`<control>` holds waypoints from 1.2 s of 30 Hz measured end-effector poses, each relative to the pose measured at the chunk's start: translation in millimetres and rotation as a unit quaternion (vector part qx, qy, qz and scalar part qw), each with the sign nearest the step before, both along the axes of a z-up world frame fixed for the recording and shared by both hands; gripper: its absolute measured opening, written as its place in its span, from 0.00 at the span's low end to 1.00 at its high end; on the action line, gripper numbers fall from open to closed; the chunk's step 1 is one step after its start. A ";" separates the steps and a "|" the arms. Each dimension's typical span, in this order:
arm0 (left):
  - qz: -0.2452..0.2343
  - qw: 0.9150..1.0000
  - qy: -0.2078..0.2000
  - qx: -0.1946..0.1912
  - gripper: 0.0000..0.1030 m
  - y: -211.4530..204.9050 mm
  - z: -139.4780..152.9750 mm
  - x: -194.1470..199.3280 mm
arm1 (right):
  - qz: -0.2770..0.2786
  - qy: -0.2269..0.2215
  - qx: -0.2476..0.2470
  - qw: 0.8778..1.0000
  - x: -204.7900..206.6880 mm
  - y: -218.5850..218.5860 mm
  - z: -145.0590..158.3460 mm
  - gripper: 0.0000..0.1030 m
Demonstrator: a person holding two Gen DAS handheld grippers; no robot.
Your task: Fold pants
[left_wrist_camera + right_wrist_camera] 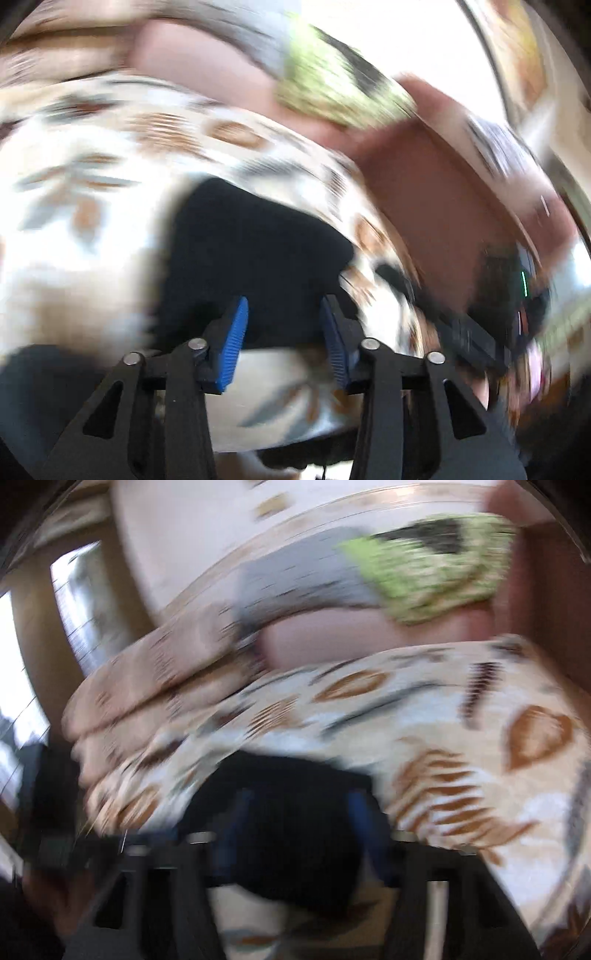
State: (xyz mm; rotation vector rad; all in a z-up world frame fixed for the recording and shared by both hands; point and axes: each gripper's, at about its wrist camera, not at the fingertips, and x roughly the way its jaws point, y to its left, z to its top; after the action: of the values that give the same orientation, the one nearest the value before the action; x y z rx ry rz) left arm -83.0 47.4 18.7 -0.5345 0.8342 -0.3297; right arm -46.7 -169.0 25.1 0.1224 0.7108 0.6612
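Both views are motion-blurred. The black pants (251,251) lie folded in a dark block on the leaf-patterned bedspread (92,192). My left gripper (282,336) is open, its blue pads (232,343) wide apart just in front of the pants' near edge, holding nothing. In the right wrist view the pants (291,834) fill the space between the blue fingers (362,830) of my right gripper (295,827). The jaws stand apart, but blur hides whether the pads touch the cloth. My right gripper also shows in the left wrist view (476,339) at the right.
A green and black pillow (340,88) (432,576) and a grey pillow (299,579) sit at the far side of the bed. A pink sheet (192,59) lies behind the bedspread. A brown headboard or wall (443,192) rises at the right.
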 end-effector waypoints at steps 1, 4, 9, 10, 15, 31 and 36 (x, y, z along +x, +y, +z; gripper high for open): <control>0.026 1.000 0.007 -0.002 0.28 11.5 2.7 1.0 | 0.021 0.011 -0.005 1.000 -0.4 8.4 -4.6 0.08; 0.032 0.999 0.038 -0.021 0.26 13.4 -4.6 11.5 | 0.030 0.039 -0.031 0.998 2.3 20.1 -15.6 0.08; 0.016 0.990 0.141 0.012 0.17 -19.2 -51.5 36.0 | 0.007 0.125 -0.083 0.989 16.5 16.7 -52.3 0.00; 0.019 0.990 0.139 0.016 0.17 -25.3 -52.0 38.0 | 0.001 0.134 -0.077 0.988 18.8 11.8 -52.5 0.00; 0.019 0.992 0.128 0.002 0.17 -29.0 -55.3 34.0 | -0.006 0.144 -0.057 0.988 15.9 4.9 -54.7 0.00; -0.003 0.999 0.044 -0.011 0.20 -5.5 -4.7 103.1 | -0.069 0.060 -0.032 0.995 71.2 7.7 -15.1 0.07; 0.018 0.991 0.129 -0.025 0.05 3.3 -76.6 154.9 | -0.065 0.088 -0.110 0.988 90.4 30.2 -60.1 0.01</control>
State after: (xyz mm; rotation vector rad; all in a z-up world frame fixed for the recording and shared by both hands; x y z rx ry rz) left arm 71.9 50.7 -57.9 -0.6465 1.0671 -0.2524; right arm 43.7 -138.8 -35.0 0.0228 0.9341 0.4466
